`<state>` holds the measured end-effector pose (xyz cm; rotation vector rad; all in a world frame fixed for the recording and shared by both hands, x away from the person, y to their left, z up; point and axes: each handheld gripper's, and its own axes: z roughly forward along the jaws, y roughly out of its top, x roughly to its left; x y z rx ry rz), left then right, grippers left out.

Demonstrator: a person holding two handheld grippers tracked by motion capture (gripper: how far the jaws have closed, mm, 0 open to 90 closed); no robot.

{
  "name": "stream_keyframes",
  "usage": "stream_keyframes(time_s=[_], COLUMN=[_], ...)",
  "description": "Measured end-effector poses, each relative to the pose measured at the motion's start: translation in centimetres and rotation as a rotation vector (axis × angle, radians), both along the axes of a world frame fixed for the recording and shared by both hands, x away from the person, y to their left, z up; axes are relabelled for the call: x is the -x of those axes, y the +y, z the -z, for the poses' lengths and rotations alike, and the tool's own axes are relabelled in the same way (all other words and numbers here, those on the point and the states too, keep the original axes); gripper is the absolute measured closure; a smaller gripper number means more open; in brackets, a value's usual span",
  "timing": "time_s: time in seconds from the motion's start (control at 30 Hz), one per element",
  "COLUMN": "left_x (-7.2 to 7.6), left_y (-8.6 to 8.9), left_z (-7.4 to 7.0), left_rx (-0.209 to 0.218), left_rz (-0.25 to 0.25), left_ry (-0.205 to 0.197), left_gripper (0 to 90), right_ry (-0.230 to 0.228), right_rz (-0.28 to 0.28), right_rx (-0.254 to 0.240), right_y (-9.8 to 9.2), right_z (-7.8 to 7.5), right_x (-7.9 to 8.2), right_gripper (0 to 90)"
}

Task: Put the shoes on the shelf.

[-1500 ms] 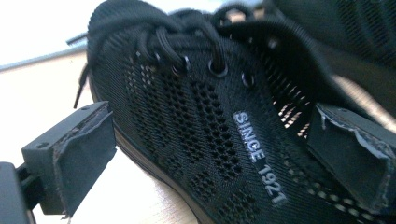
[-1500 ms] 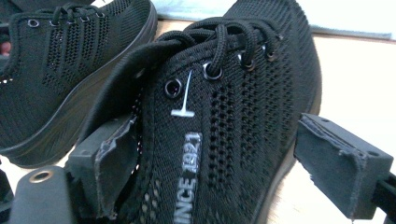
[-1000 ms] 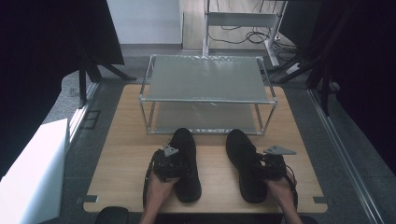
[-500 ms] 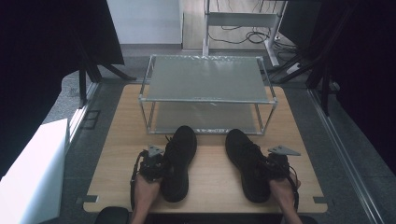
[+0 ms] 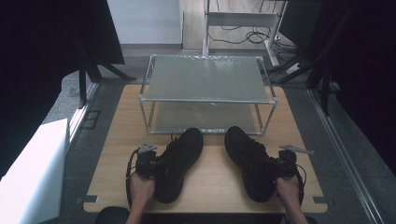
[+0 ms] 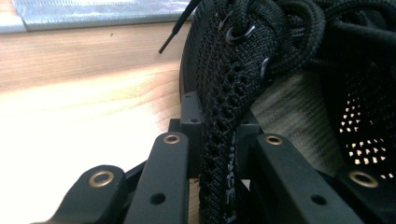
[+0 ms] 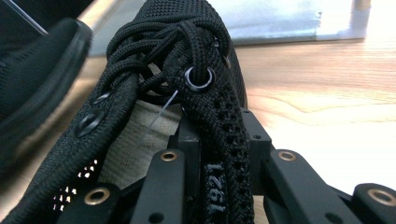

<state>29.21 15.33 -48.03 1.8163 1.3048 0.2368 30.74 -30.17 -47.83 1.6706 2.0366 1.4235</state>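
Left shoe [image 5: 176,162] and right shoe [image 5: 250,161] lay on table [image 5: 215,179] before the rack [image 5: 208,93]. Your left gripper [image 6: 218,154] and right gripper [image 7: 223,149] had just clamped their collars; you needed a level, together lift.

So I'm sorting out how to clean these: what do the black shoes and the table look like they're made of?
The left shoe and the right shoe look like black woven mesh, matte, with open holes in the knit, braided cord laces and shiny ring eyelets; the lining looks like pale fabric. The table looks like light wood, probably sealed, judging by the visible grain and sheen.
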Motion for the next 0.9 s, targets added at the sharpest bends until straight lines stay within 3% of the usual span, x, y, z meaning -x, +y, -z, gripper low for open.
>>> stream_keyframes(time_s=[0.17,0.4,0.73,0.9], left_x=[0.2,0.6,1.4,1.6], left_y=[0.5,0.5,0.1,0.1], left_z=[-0.7,-1.7,-3.7,-4.1], left_rx=[0.092,0.127,0.184,0.227], left_rz=[0.009,0.015,0.015,0.022], left_ry=[-0.005,-0.032,-0.089,-0.098], left_gripper=[79.7,79.7,79.5,79.4], right_ry=[0.006,-0.005,-0.019,-0.032], right_rz=[-0.008,-0.022,-0.038,-0.045], right_rx=[-0.072,-0.158,-0.235,-0.267], right_y=[0.0,0.2,0.9,1.2], right_z=[-0.5,-1.4,-2.7,-3.6], right_x=[0.2,0.4,0.8,0.9], right_gripper=[75.8,75.8,75.8,75.8])
